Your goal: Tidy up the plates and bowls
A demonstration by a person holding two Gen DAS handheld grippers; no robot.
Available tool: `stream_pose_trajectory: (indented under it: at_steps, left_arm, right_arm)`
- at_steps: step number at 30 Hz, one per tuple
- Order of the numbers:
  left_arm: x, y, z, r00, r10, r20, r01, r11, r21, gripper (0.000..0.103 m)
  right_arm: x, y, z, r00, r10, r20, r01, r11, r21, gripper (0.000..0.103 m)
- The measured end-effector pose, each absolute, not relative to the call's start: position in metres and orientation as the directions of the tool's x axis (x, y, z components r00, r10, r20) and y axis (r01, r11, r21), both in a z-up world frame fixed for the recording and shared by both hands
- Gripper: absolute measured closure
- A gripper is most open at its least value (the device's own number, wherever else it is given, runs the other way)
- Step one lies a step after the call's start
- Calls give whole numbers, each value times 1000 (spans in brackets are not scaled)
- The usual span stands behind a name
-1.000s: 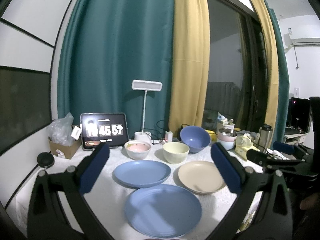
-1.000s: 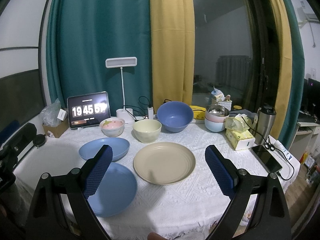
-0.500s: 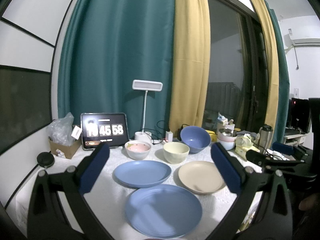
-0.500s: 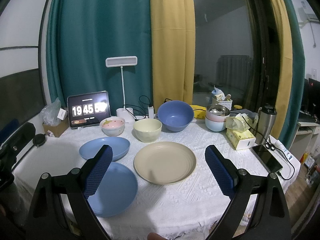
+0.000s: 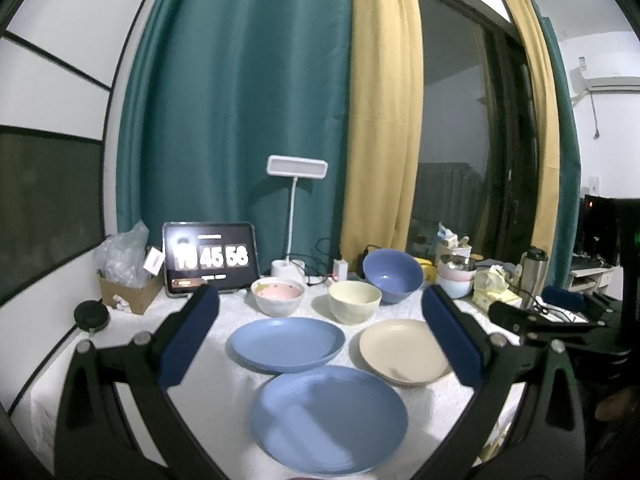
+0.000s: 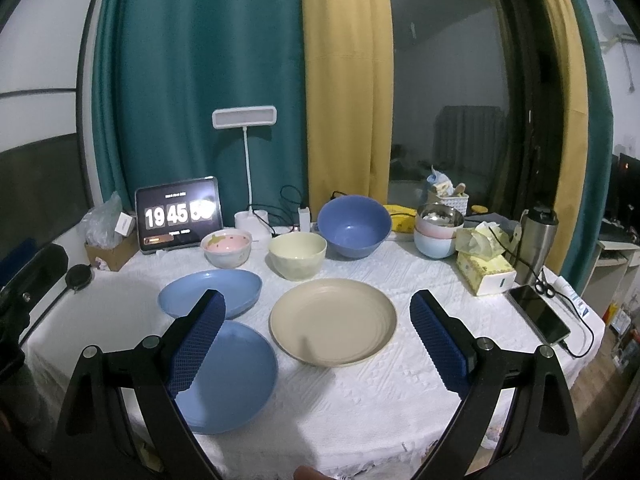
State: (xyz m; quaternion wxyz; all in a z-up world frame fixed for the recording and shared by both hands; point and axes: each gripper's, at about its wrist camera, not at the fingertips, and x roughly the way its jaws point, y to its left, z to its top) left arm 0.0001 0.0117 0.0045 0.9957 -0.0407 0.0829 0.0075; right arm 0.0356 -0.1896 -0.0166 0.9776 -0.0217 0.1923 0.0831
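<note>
Left wrist view: left gripper [image 5: 320, 320] spread wide, empty, above separate plates — near blue plate [image 5: 329, 418] (likely first); right gripper [image 6: 318, 320] likewise.

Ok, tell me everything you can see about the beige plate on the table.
The beige plate is round and shallow, with a raised rim and faint concentric rings inside, in a matte finish that looks like plastic or ceramic. It is empty and lies flat and upright on the white tablecloth, right of the two blue plates, in front of the cream bowl. Nothing touches it but the cloth. It lies ahead of the open right gripper, which holds nothing.
</note>
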Motion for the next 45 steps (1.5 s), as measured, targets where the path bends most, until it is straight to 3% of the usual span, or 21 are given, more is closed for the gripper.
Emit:
stream_pose_trajectory:
  at_steps: [15, 30, 35, 41, 45]
  left_arm:
    - [46, 42, -31, 958, 52, -283, -100, 983, -156, 1]
    - [113, 79, -64, 912, 88, -402, -161, 975, -151, 2]
    - [137, 90, -74, 892, 88, -444, -175, 971, -161, 2]
    - [165, 100, -88, 868, 82, -489, -183, 970, -161, 2]
    - [183, 105, -100, 847, 77, -526, -187, 969, -159, 10]
  right_arm:
    - [87, -165, -43, 860, 180, -477, -214, 977, -18, 7]
    - [162, -131, -61, 795, 216, -567, -275, 961, -20, 19]
    - [185, -121, -71, 766, 232, -600, -297, 955, -10, 29]
    - [212, -107, -84, 733, 247, -634, -316, 949, 5, 31]
    - [228, -100, -94, 706, 261, -658, -329, 944, 21, 33]
